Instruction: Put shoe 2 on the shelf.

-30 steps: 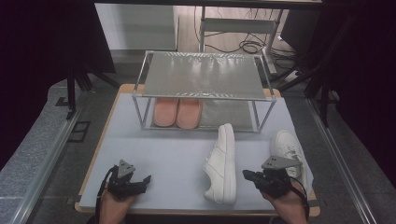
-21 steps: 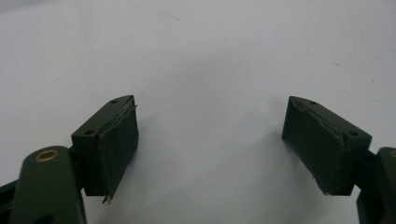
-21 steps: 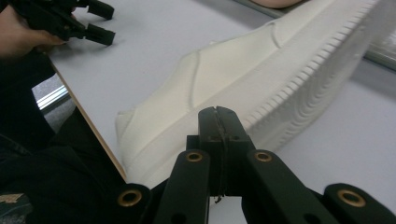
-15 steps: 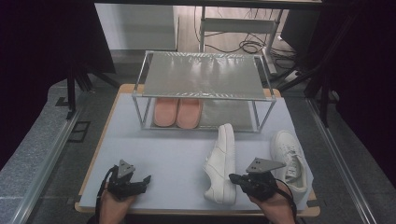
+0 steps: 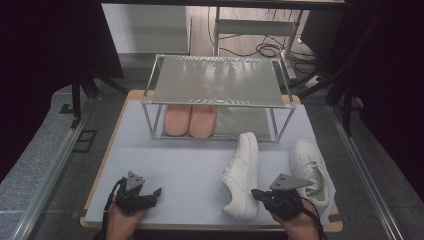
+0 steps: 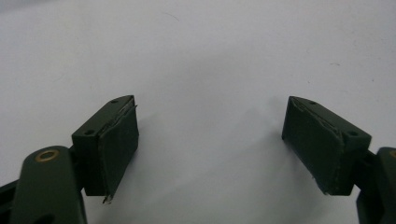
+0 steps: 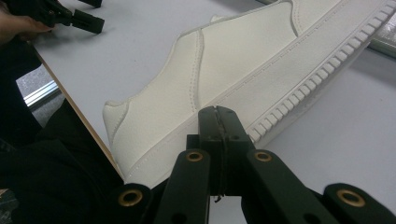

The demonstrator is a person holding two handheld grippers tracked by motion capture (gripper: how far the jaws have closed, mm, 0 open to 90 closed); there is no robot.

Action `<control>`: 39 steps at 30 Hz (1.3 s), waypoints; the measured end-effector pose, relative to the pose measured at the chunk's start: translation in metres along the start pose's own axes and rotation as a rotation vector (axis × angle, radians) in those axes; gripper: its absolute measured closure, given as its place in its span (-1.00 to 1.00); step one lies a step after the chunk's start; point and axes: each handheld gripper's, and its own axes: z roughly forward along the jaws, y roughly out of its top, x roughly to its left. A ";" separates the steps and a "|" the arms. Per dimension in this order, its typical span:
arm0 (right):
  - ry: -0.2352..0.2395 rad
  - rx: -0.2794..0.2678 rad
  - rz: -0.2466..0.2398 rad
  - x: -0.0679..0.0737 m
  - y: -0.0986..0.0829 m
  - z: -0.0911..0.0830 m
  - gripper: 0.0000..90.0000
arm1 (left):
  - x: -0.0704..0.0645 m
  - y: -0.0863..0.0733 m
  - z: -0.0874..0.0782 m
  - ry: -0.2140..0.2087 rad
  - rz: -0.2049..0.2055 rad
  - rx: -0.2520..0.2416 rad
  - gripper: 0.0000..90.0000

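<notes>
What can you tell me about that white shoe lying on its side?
The shoe is a plain white low sneaker, leather-like, with stitched panels and a ribbed sole edge. It lies tipped on its side on the table, toe toward the rack, heel near the front edge. The right tongs, shut, sit just beside its heel, not gripping it.

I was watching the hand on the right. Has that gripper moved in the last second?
Yes. The right gripper has slid left along the table's near edge, from in front of the upright shoe toward the heel of the shoe lying on its side.

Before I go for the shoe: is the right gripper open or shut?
Shut: the right gripper's jaws meet, nothing between them, beside the white sneaker.
</notes>
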 end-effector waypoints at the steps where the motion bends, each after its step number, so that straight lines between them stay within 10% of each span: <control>1: -0.002 0.000 0.002 0.000 0.000 -0.001 1.00 | 0.000 0.000 0.000 0.000 0.000 0.000 -0.58; 17: -0.094 0.027 0.035 -0.010 -0.016 -0.019 1.00 | 0.000 0.000 0.000 0.000 0.000 -0.001 -0.58; 25: -0.267 0.082 0.007 -0.016 -0.020 -0.028 1.00 | 0.000 0.000 0.000 0.000 -0.001 -0.001 -0.58; 39: -0.241 0.046 0.230 -0.059 -0.019 -0.040 1.00 | 0.000 0.000 0.000 0.001 -0.002 -0.002 -0.58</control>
